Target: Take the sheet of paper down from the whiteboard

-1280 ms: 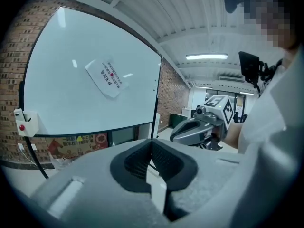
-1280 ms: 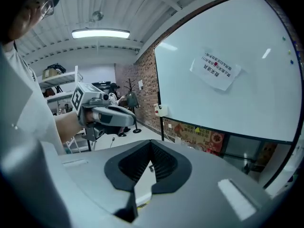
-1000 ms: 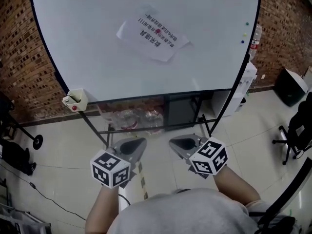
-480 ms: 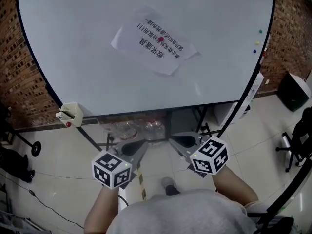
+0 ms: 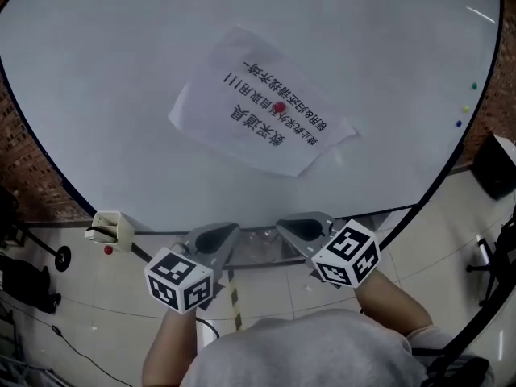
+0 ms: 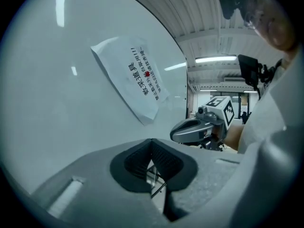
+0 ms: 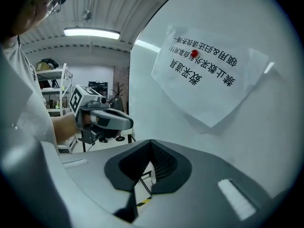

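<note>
A white sheet of paper (image 5: 262,103) with black print hangs tilted on the whiteboard (image 5: 105,71), with a small red magnet (image 5: 279,108) on its middle. The same sheet (image 6: 135,80) shows in the left gripper view and again (image 7: 209,72) in the right gripper view, with its lower corner lifting off the board. My left gripper (image 5: 219,232) and right gripper (image 5: 306,224) are side by side below the sheet, just in front of the board's lower edge and apart from the paper. Both are shut with nothing between the jaws.
A small white box (image 5: 109,228) hangs at the board's lower left corner. Small coloured magnets (image 5: 465,110) sit near the board's right edge. The brick wall (image 5: 24,176) is behind the board. A black thing (image 5: 496,164) stands on the tiled floor at the right.
Both grippers have moved forward to the whiteboard together. The board and the sheet fill much more of the head view. The jaws have stayed shut.
</note>
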`<state>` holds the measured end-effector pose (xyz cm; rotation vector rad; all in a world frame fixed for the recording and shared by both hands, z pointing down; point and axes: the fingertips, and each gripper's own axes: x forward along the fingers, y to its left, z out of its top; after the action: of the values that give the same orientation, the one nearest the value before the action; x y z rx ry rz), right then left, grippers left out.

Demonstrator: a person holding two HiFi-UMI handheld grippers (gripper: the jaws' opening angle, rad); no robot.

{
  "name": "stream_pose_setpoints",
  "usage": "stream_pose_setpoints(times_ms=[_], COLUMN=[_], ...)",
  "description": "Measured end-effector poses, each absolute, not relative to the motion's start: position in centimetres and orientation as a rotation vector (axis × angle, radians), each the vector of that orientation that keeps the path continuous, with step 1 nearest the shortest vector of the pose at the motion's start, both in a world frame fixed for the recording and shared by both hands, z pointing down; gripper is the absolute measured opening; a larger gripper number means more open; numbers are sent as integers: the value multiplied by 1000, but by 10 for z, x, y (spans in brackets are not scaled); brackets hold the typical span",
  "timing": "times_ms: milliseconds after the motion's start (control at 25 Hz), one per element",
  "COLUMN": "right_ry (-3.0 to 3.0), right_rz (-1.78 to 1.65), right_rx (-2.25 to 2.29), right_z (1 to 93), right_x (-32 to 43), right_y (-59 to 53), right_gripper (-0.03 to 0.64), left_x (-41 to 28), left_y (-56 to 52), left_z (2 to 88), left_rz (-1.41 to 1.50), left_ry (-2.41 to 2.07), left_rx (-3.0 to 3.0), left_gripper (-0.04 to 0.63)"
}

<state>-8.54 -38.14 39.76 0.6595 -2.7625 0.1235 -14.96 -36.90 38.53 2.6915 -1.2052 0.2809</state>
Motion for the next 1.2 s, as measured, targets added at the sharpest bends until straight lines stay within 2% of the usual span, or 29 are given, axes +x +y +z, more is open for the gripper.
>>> stream_pose_setpoints(times_ms=[520, 1080, 1160, 1200], right_ry=[-2765, -2561, -2531, -2517], right_rz=[-1, -747, -807, -833], right_rx=[738, 1242, 1280, 1302], right_z=[355, 222, 211, 207], right_x=[-102, -86, -86, -85], right_y=[-434, -467, -469, -469], right_gripper=[-2, -1, 45, 48], left_x=[-174, -203, -203, -203], left_y=[-425, -435, -436, -436], left_z=[343, 282, 281, 281], left_rz=[269, 220, 226, 231], left_ry=[-1189, -1259, -1251, -1249], left_rx=[2761, 2861, 2869, 2871], left_gripper=[-2, -1, -2, -1])
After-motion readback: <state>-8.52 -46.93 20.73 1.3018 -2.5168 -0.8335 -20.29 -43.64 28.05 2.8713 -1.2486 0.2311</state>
